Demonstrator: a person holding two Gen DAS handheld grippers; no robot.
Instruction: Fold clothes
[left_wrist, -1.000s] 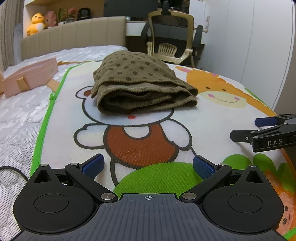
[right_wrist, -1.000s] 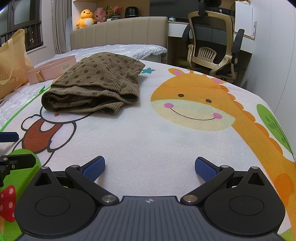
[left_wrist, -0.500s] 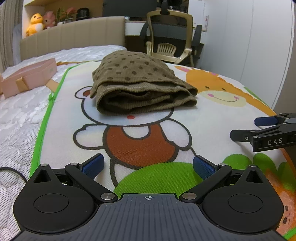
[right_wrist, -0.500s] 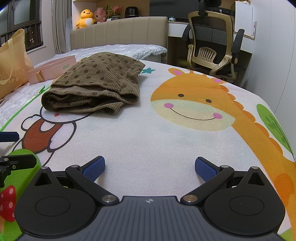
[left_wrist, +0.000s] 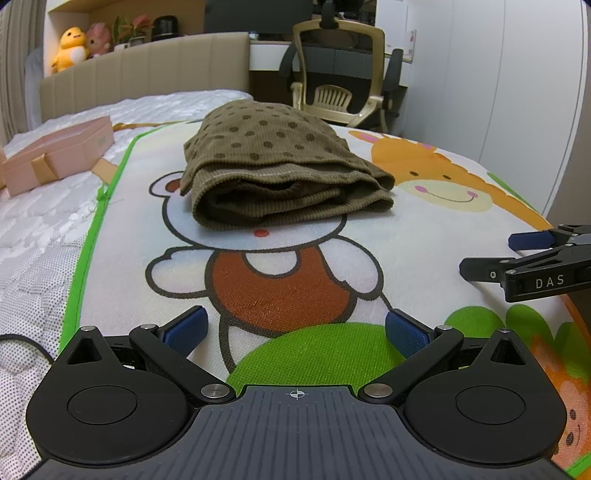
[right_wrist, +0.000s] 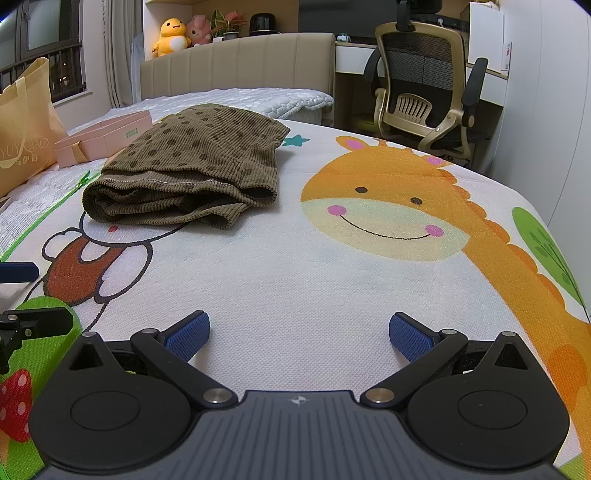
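Left gripper (left_wrist: 293, 330): jaws spread wide apart, nothing between them, blue pads (left_wrist: 186, 328) low over the play mat (left_wrist: 424, 236). Directly under it lie the mat's green hill and the brown body of the printed bear.

Right gripper (right_wrist: 299, 332): jaws likewise spread wide, empty, blue pads (right_wrist: 408, 338) over a bare white stretch of mat. In the left wrist view it (left_wrist: 532, 258) appears at the right edge, side on, marked "DAS". In the right wrist view part of the left gripper (right_wrist: 22, 295) shows at the left edge.

Folded garment (left_wrist: 280, 170): olive-brown ribbed cloth with dark dots, folded into a thick stack of layers, open edges facing the grippers. It rests on the mat over the bear's head, ahead of the left gripper and well apart from it. From the right gripper it (right_wrist: 192, 166) lies ahead and to the left, also well apart, just left of the printed giraffe's face.

Pink box (left_wrist: 55, 155): on the white mattress beyond the mat's green border, ahead and far left of the left gripper.

Paper bag (right_wrist: 24, 125): tan, printed lettering, at the far left of the right wrist view, behind the box.

Office chair (right_wrist: 424, 92): ahead and right of the right gripper, past the bed's edge.

Soft toys (right_wrist: 183, 33): one yellow, one pink, on the ledge behind the padded headboard (right_wrist: 236, 66), far ahead.
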